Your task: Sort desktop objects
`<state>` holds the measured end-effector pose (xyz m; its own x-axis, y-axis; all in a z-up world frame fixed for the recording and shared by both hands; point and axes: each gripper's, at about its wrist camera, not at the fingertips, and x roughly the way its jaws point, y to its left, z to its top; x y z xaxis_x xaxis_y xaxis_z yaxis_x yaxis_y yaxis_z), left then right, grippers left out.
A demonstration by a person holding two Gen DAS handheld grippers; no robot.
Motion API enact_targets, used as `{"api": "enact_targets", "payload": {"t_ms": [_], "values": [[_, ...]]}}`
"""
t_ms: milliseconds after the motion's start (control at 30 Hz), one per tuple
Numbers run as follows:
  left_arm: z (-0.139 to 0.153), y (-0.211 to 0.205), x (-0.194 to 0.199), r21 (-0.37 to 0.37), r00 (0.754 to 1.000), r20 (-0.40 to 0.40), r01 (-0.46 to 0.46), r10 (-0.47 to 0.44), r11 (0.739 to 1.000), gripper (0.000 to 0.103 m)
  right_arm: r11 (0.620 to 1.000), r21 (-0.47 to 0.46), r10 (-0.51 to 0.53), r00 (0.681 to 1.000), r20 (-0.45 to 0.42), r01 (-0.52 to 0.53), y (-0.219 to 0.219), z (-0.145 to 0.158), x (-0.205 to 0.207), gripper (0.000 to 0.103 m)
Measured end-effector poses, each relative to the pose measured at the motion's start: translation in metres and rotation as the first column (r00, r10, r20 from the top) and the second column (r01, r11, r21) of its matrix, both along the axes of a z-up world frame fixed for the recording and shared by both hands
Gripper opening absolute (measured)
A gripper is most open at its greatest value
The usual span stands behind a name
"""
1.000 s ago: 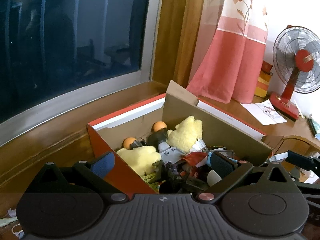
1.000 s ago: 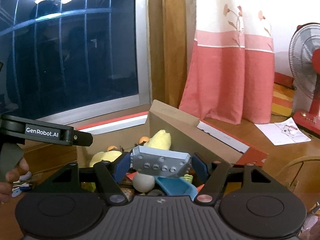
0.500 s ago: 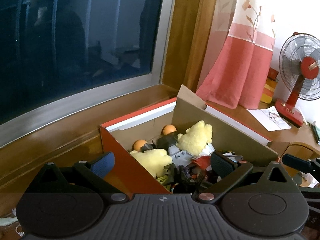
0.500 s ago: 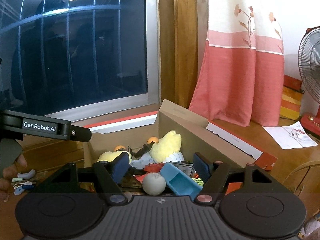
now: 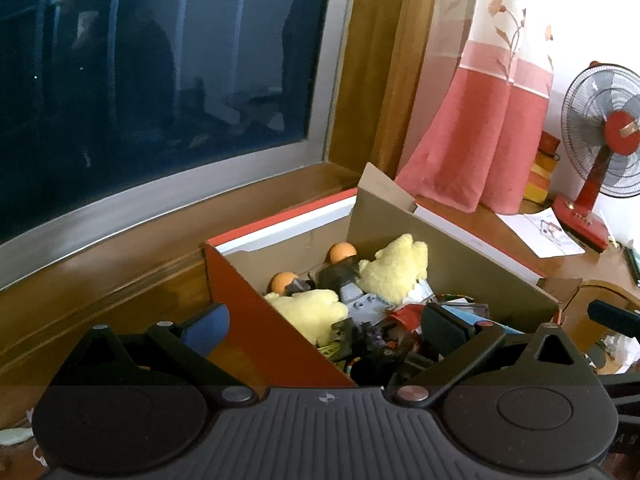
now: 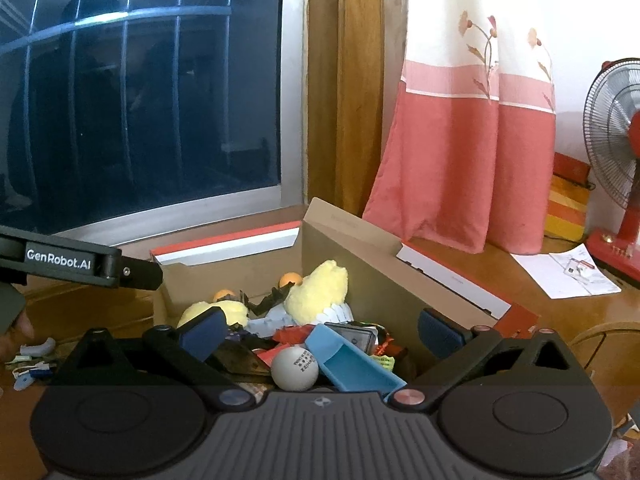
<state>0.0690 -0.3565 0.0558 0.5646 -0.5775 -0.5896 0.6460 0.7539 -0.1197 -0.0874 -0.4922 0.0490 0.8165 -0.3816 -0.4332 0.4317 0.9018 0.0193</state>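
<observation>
The blue-padded fingers (image 6: 202,330) of the right gripper (image 6: 320,330) are spread wide with nothing held between them, poised above the open red-sided cardboard box (image 6: 372,276). Directly beneath them a grey ping-pong ball (image 6: 295,368) is seen touching a light blue plastic tray (image 6: 352,360), among red wrappers. The fingers (image 5: 204,326) of the left gripper (image 5: 324,326) are likewise parted and empty; they straddle the box's red near wall (image 5: 256,320), one finger outside it and one over the contents. Two pale yellow plush toys (image 5: 394,268) and two orange balls (image 5: 342,251) are seen deeper in the box beside a grey perforated plastic block (image 5: 366,306). The box is set on a brown wooden bench (image 6: 560,308) below a dark window (image 6: 140,100). A pink and cream curtain (image 6: 472,120), a red electric fan (image 5: 604,152) and white papers (image 6: 568,274) are visible to the right.
</observation>
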Motion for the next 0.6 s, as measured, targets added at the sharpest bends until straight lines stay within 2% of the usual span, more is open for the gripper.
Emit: {"api": "enact_targets", "payload": {"t_ms": [300,600], "values": [[-0.002,0.032,0.001,0.015,0.997,-0.008,-0.08,0.08,0.997,0.103,0.996,0.014,0.09,0.996,-0.003,-0.09,0.021,-0.001,0.015,0.103],[-0.002,0.086,0.003,0.029,0.98,-0.012,-0.199,0.2,0.98,0.103,0.978,0.028,0.209,0.978,0.002,-0.209,0.059,0.0,0.039,0.103]]}}
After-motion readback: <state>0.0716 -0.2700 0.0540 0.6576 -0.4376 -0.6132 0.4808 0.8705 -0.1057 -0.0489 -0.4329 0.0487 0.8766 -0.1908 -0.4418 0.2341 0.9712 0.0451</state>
